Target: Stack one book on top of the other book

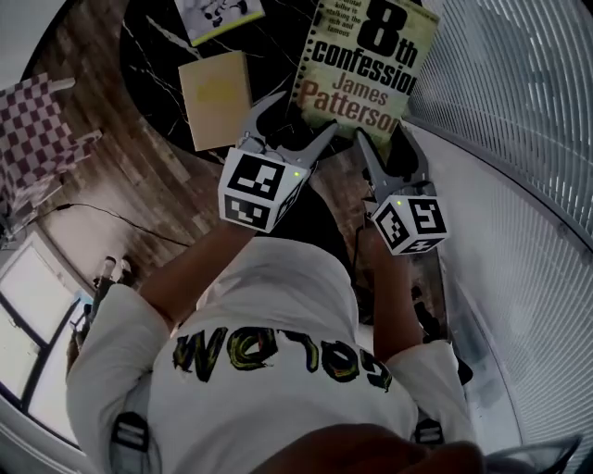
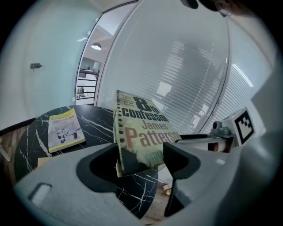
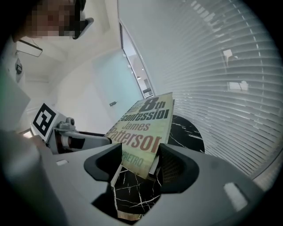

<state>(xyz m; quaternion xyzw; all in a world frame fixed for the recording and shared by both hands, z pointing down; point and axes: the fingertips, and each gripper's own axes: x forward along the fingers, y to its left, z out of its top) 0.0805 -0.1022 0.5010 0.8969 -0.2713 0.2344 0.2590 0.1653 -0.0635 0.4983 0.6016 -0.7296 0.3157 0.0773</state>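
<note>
Clamping paperback in left tongs and right tongs, clear of bench; placing on yellow book outstanding.

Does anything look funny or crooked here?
Yes: the yellow-green paperback book hangs tilted above the black marble table, gripped at its near edge by the left gripper and right gripper. Nothing looks spilled or torn.

The table is polished black marble, white-veined and glossy. The book has a smooth paper cover, faintly shiny. At nine o'clock of it lies a matt tan pad. The floor is grainy wood.
</note>
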